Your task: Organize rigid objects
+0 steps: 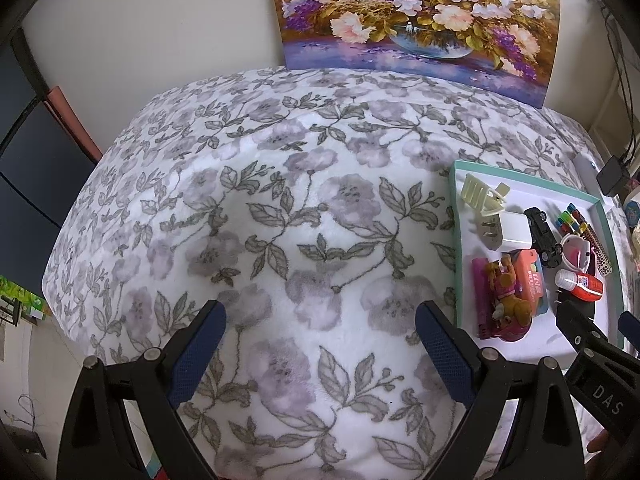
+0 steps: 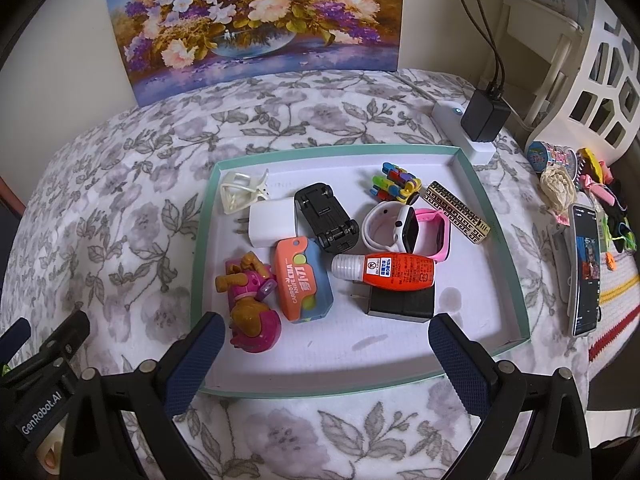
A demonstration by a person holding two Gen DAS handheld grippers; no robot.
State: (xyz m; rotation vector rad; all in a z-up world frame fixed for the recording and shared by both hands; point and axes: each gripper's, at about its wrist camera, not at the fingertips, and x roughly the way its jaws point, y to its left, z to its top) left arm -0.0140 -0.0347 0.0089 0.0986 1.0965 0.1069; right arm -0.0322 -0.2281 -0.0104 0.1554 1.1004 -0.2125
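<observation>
A teal-rimmed tray [image 2: 496, 236] on the flowered cloth holds a cream clip [image 2: 240, 192], white charger [image 2: 272, 220], black toy car [image 2: 326, 216], toy dog [image 2: 252, 304], orange carrot-knife box [image 2: 302, 284], orange glue bottle [image 2: 392, 270], black adapter [image 2: 400, 302], pink-white watch [image 2: 404, 230], coloured pegs [image 2: 396, 184] and a patterned bar [image 2: 456, 212]. My right gripper [image 2: 324, 344] is open and empty over the tray's near edge. My left gripper [image 1: 320, 332] is open and empty over bare cloth, left of the tray [image 1: 454, 216].
A flower painting [image 2: 260, 20] leans on the back wall. A white power strip with a black plug [image 2: 480, 120] lies behind the tray. A phone [image 2: 586, 268], tape rolls and small clutter lie to the right, beside a white basket [image 2: 600, 92].
</observation>
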